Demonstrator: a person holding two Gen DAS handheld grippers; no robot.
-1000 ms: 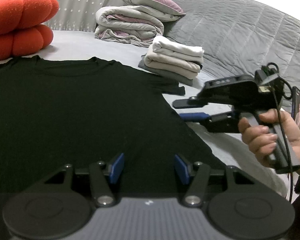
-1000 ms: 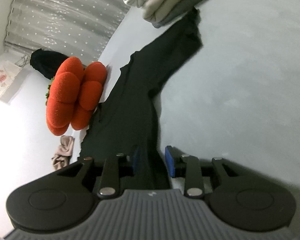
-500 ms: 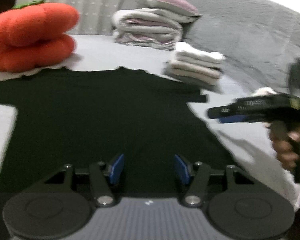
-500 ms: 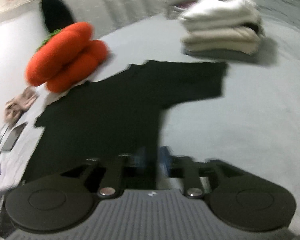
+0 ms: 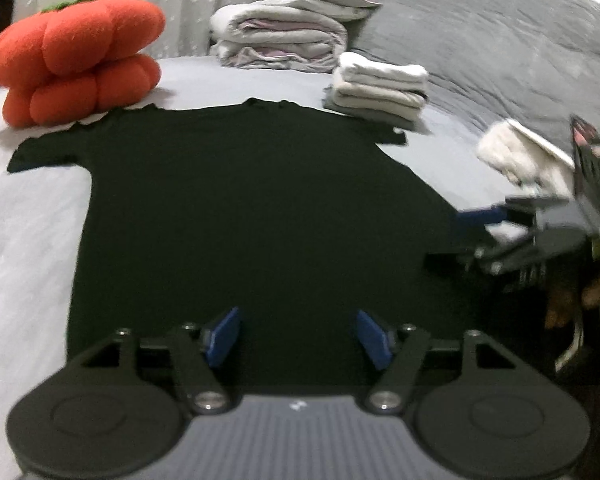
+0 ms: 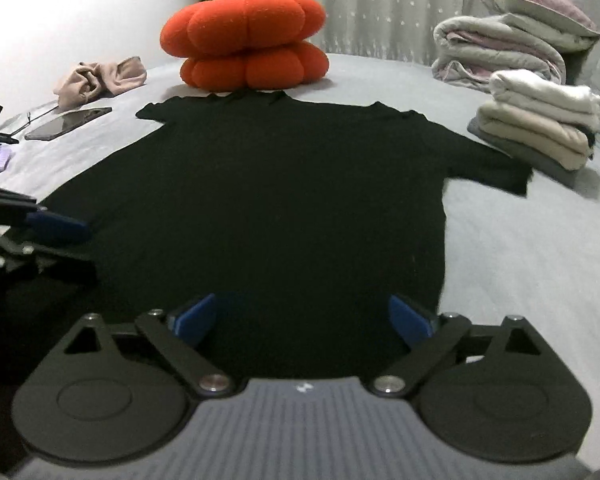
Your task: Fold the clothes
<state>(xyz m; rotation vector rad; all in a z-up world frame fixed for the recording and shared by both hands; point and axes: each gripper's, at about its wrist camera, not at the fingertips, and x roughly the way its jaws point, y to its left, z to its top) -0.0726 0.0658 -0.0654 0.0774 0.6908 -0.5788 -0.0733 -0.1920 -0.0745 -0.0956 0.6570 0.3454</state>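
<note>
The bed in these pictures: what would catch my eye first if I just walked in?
Most likely the black T-shirt, spread flat across the middle of the grey bed. Right behind its collar sits a bright orange pumpkin cushion, the only strong colour in view. To the right of the shirt stands a neat pile of folded clothes, with a folded quilt behind it.

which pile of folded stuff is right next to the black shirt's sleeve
The small stack of folded cream and white clothes, beside the black t-shirt sleeve. The bigger bedding roll topped by a purple pillow sits farther back, near the curtain.
</note>
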